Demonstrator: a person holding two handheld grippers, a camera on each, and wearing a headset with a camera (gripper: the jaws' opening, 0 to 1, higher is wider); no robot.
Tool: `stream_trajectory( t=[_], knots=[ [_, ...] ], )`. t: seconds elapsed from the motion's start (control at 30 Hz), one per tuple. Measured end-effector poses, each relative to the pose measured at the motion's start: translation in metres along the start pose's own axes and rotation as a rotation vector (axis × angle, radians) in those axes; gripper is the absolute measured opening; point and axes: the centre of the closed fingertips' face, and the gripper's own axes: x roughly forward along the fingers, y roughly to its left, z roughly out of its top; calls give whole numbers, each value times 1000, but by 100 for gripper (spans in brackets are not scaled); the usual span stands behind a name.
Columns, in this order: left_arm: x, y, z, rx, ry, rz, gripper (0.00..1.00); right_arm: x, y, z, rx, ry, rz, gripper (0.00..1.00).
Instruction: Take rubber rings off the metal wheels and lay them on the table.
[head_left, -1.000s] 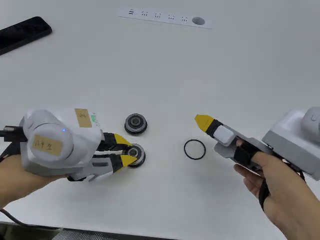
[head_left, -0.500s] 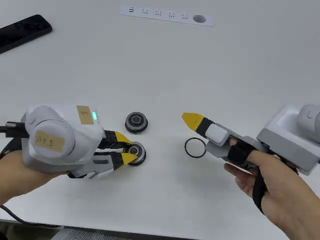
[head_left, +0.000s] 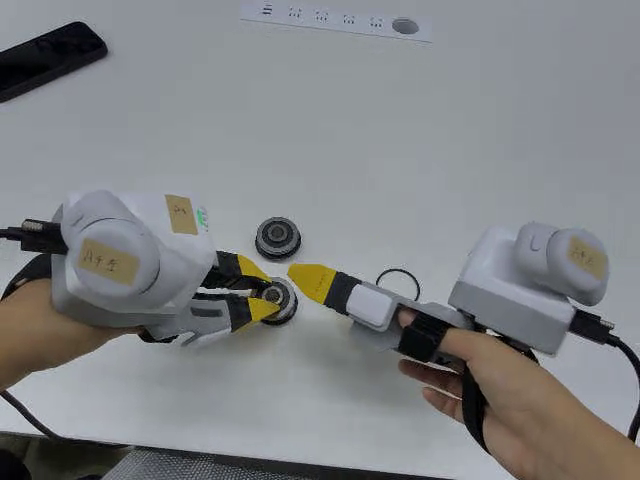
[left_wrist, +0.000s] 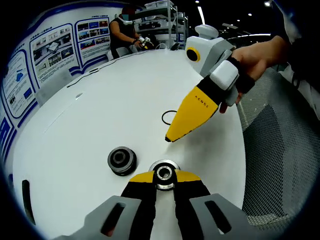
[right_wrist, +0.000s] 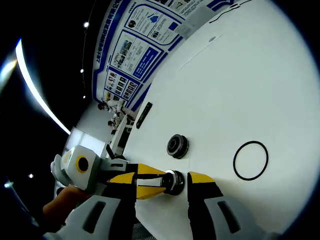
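Note:
My left gripper (head_left: 255, 292) (left_wrist: 165, 178) is shut on a small metal wheel (head_left: 279, 299) (left_wrist: 165, 170) that rests on the white table (head_left: 420, 150). A second wheel (head_left: 277, 238) (left_wrist: 122, 160) (right_wrist: 177, 145), with a black ring around it, lies just beyond it. One loose black rubber ring (head_left: 398, 283) (left_wrist: 172, 117) (right_wrist: 250, 160) lies flat on the table to the right. My right gripper (head_left: 310, 278) (right_wrist: 175, 184) reaches in from the right, open, with its yellow tips on either side of the held wheel (right_wrist: 172, 181). In the left gripper view the right gripper (left_wrist: 175, 132) points down at that wheel.
A white power strip (head_left: 335, 18) lies along the far edge and a black phone (head_left: 45, 58) sits at the far left. The table's near edge runs just below both hands. A person (left_wrist: 125, 30) stands at the table's far end.
My right gripper has swung left, from beside the loose ring to the wheel in my left gripper. The left gripper has kept its hold in place.

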Motion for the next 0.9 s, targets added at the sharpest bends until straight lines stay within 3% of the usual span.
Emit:
stream_trajectory(
  t=[0.2, 0.57, 0.9],
  knots=[
    [0, -1, 0, 4, -1, -1, 12, 7, 4, -8, 27, 32, 6, 49],
    [0, -1, 1, 7, -4, -8, 12, 13, 2, -18, 60, 79, -16, 52],
    [0, -1, 1, 12, -6, -16, 12, 20, 7, -22, 65, 95, 1, 54]
  ],
)
